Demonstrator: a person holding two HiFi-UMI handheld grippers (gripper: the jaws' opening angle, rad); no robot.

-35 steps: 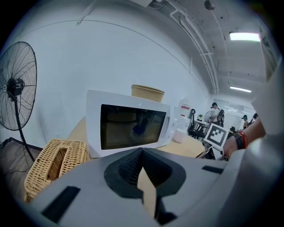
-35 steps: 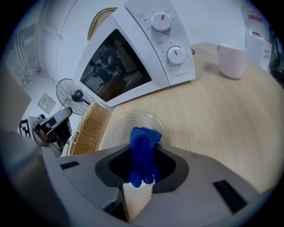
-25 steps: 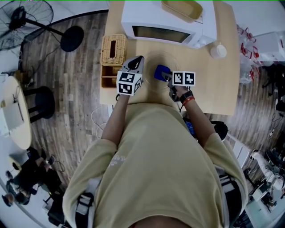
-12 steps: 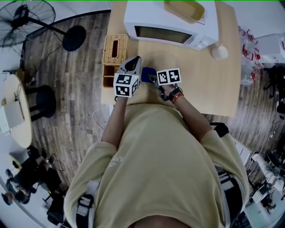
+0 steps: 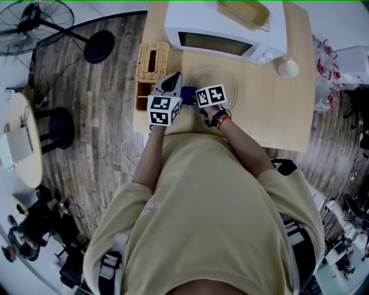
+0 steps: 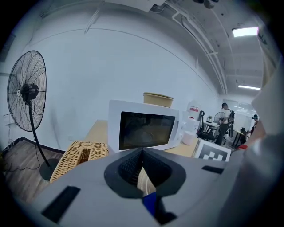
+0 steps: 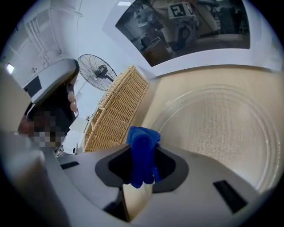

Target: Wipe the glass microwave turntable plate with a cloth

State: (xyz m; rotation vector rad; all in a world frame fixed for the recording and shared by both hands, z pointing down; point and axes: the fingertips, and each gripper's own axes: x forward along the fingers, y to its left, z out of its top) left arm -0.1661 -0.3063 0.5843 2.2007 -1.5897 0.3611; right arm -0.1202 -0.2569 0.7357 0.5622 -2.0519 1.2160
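Observation:
The clear glass turntable plate [image 5: 214,79] lies flat on the wooden table [image 5: 271,109] in front of the microwave. My right gripper [image 5: 194,95] is shut on a blue cloth [image 5: 187,93] at the plate's near-left rim. In the right gripper view the cloth [image 7: 141,162] sticks out between the jaws, with the plate [image 7: 222,133] spread out to its right. My left gripper [image 5: 171,84] stands just left of the cloth, at the plate's left edge. In its own view the left gripper [image 6: 142,154] has its jaw tips together and nothing held; a bit of blue cloth [image 6: 151,203] shows below.
A white microwave [image 5: 225,31] with a tan tray [image 5: 245,12] on top stands at the table's back. A wicker basket [image 5: 153,60] and a wooden organizer [image 5: 141,97] sit left of the plate. A white round container [image 5: 287,68] is at the right. A fan [image 5: 31,23] and stool [image 5: 55,129] stand on the floor at left.
My right gripper has carried the blue cloth leftward across the plate, from its middle to beside the left gripper. The left gripper has hardly moved.

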